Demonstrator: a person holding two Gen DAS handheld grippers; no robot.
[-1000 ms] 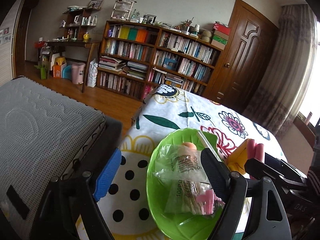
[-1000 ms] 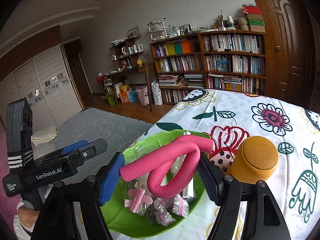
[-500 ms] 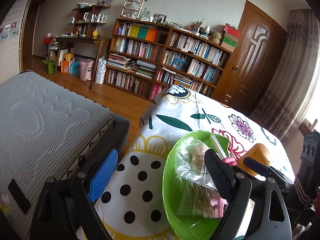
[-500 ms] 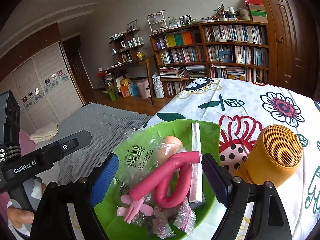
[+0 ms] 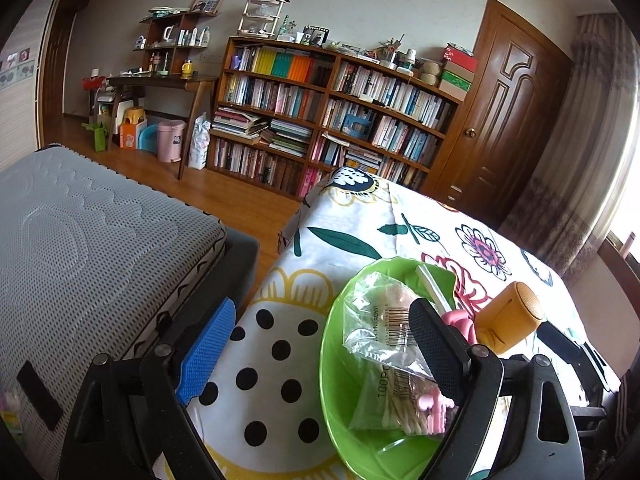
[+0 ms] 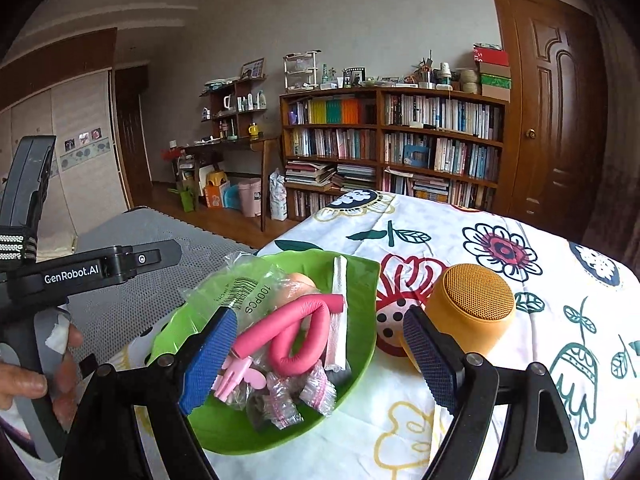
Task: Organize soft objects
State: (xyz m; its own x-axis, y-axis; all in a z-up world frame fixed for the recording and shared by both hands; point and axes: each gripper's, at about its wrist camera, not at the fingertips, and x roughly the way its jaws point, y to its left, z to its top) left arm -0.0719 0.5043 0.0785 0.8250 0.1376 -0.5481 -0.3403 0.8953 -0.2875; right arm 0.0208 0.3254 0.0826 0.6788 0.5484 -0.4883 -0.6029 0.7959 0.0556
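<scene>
Curler (image 6: 298, 330) lies coiled in the bowl (image 6: 360, 280), so it's sorted; your right claw (image 6: 320, 354) and left claw (image 5: 320, 350) gape wide, empty.

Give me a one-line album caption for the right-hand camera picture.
Open right gripper hovers over a green bowl holding a pink foam roller and a cotton-swab bag, an orange speaker alongside.

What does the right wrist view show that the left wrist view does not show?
Only the right wrist view shows the whole pink foam roller bent in the bowl, the small zip bags under it, and the hand holding the left gripper's handle. Only the left wrist view shows the curtain. Both show the green bowl, the bag of cotton swabs, the orange speaker and the bookshelf.
</scene>
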